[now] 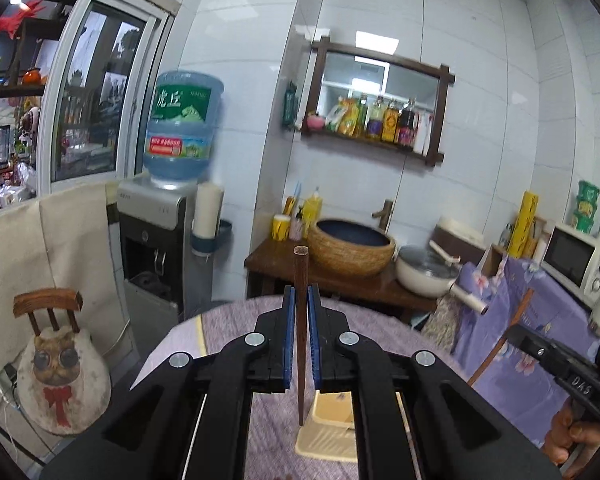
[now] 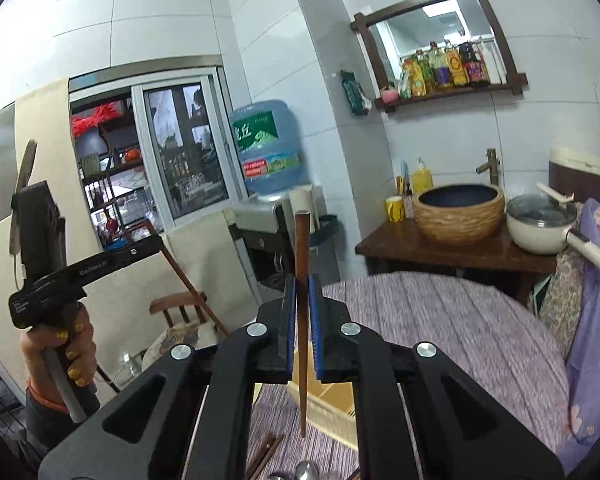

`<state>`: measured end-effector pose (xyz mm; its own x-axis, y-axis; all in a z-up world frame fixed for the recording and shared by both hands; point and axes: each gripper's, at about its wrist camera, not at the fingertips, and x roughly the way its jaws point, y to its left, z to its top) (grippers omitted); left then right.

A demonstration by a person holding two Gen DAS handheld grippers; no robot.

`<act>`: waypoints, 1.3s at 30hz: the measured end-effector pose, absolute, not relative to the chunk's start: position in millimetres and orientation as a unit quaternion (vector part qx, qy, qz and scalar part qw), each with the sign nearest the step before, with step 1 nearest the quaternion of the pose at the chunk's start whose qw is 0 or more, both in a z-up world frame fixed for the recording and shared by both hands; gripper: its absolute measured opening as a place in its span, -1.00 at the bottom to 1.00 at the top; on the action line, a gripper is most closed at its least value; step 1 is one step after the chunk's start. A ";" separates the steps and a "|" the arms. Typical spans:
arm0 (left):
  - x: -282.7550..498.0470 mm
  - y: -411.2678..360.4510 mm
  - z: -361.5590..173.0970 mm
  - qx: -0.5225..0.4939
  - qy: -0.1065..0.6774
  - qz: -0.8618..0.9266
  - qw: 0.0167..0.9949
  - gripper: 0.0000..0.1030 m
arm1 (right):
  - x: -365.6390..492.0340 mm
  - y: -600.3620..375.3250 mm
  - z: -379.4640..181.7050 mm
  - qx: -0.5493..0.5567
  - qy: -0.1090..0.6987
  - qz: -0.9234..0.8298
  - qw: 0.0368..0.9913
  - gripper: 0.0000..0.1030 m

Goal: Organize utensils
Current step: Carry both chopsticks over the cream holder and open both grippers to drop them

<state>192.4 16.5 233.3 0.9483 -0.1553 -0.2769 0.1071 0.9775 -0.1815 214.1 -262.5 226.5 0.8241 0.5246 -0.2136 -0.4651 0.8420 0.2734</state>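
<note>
Standing upright between clenched fingers — one chopstick [image 1: 300, 320] per gripper — left [image 1: 300, 292], right [image 2: 302, 280]

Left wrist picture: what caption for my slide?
Left gripper clamps one brown chopstick upright above the purple-clothed table.

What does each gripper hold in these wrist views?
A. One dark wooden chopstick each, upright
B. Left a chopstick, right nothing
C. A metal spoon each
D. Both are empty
A: the left gripper is shut on a dark wooden chopstick standing upright, and the right gripper clamps its own chopstick the same way.
</note>
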 end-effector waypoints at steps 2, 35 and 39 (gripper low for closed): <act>196.2 13.9 244.0 -0.095 0.135 -0.071 0.984 -0.86 | 219.2 -264.3 235.6 0.102 0.127 0.245 0.956 -0.85; 272.8 -25.3 108.4 -0.088 0.269 -0.075 0.956 -0.85 | 281.9 -256.4 125.5 0.103 0.193 0.162 0.962 -0.85; 265.3 -26.2 110.1 -0.083 0.262 -0.081 0.958 -0.56 | 276.7 -254.0 123.3 0.095 0.186 0.157 0.965 -0.59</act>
